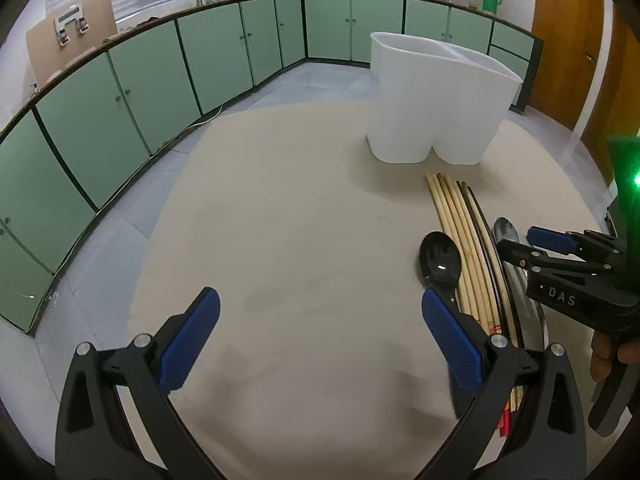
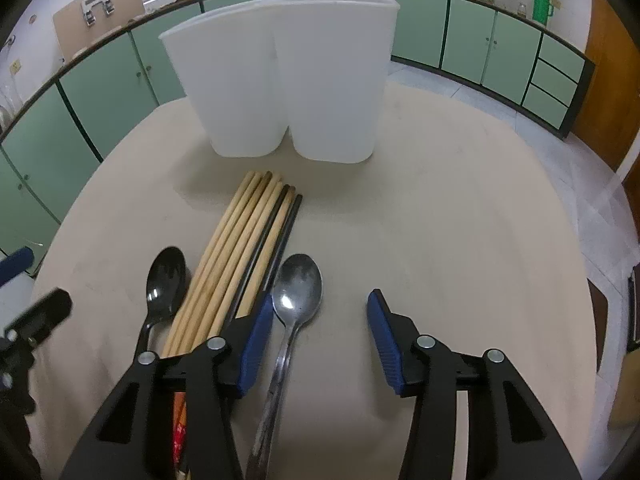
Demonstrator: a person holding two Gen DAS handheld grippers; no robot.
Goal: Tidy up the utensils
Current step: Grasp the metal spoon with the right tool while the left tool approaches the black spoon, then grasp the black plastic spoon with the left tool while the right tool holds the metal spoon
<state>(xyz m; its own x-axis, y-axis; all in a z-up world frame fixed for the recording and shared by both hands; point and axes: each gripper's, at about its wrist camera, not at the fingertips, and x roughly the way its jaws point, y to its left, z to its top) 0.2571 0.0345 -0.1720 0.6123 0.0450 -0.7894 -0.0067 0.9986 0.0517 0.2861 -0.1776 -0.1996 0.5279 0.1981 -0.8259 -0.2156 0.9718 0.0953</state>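
A white two-compartment holder [image 1: 432, 112] [image 2: 280, 80] stands upright on the round beige table [image 2: 440, 220]. In front of it lie a bundle of several wooden and dark chopsticks [image 2: 240, 248] [image 1: 460, 240], with a black spoon [image 2: 166, 276] [image 1: 440, 260] to their left and a metal spoon [image 2: 298, 288] [image 1: 506, 232] to their right. My right gripper [image 2: 320, 336] [image 1: 516, 240] is low over the metal spoon. Its handle runs between the jaws close to the left pad [image 2: 256, 340], and the pads do not press on it. My left gripper [image 1: 320, 340] is wide open over bare table, its right pad [image 1: 452, 344] beside the black spoon's handle.
Green cabinets [image 1: 140, 80] line the walls beyond the table's far and left edges, with a tiled floor [image 1: 312, 76] between. A wooden door [image 1: 568, 40] is at the right. A person's hand [image 1: 608, 352] holds the right gripper. A dark chair [image 2: 596, 320] stands off the table's right edge.
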